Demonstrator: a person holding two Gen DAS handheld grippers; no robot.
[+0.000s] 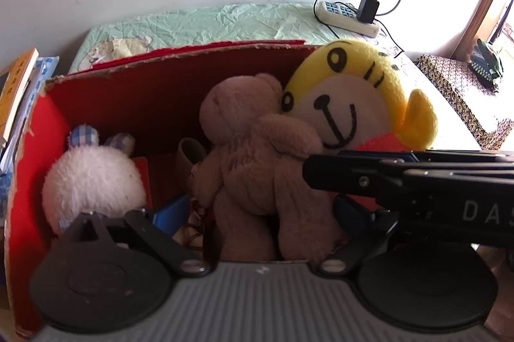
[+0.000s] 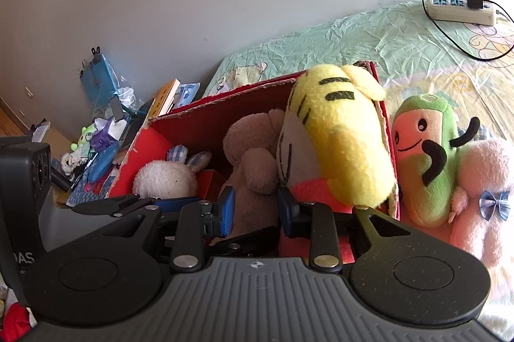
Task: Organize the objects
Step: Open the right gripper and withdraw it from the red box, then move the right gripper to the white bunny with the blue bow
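A red cardboard box stands on the bed and holds a white bunny plush, a brown teddy bear and a yellow tiger plush. My left gripper is open, with the bear's legs between its blue fingers. My right gripper is open just above the box, its fingers either side of the bear and beside the tiger. A green and pink plush and a pink plush lie outside the box to the right.
The bed has a pale green sheet. A power strip with a charger lies at its far edge near the wall. Books and clutter are stacked left of the box. The right gripper's body crosses the left view.
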